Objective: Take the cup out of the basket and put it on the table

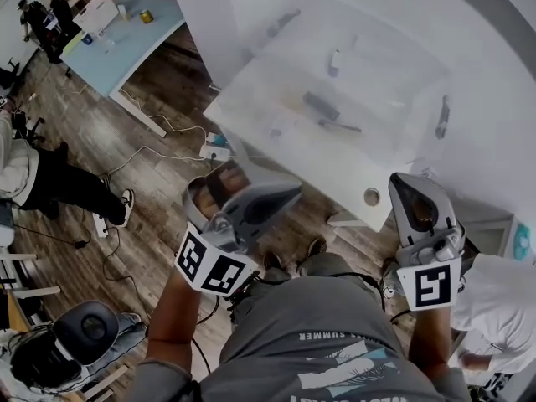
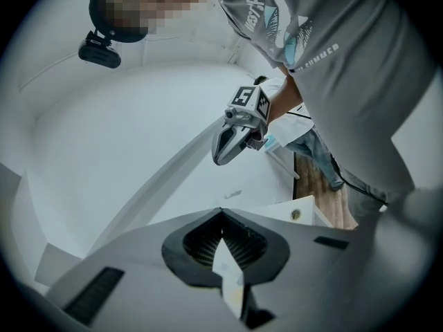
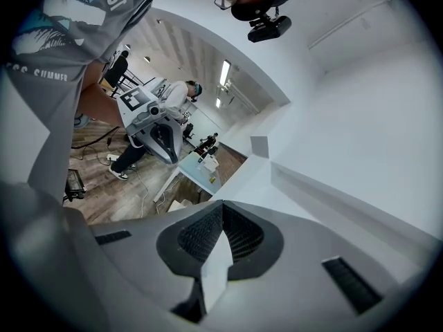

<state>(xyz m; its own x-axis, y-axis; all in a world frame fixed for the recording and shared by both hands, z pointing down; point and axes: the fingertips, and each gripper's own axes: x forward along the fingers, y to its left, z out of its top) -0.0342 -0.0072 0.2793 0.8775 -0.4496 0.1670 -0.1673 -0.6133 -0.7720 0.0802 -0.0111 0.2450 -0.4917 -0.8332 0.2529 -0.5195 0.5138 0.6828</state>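
While a person in a grey T-shirt [image 1: 335, 350] stands at the near edge of a white table [image 1: 335, 187], seen from above, both hand-held grippers are raised close to the body and well apart from everything on the tabletop. The left gripper [image 2: 221, 216] has its fingers clenched together with nothing between them. The right gripper [image 3: 220, 209] is likewise closed tight and empty. A pale, see-through basket [image 1: 260, 99] sits on the tabletop, back from the near edge. Several blurred shapes lie inside it; the cup cannot be picked out among them, and no cup shows on the bare tabletop. A small round fitting [image 1: 372, 196] sits at the near corner of the tabletop. To the left is a wooden floor [image 1: 126, 141] with trailing cables [image 1: 159, 153], a light blue table [image 1: 126, 40] at the far left, and a seated person's legs [image 1: 67, 187]
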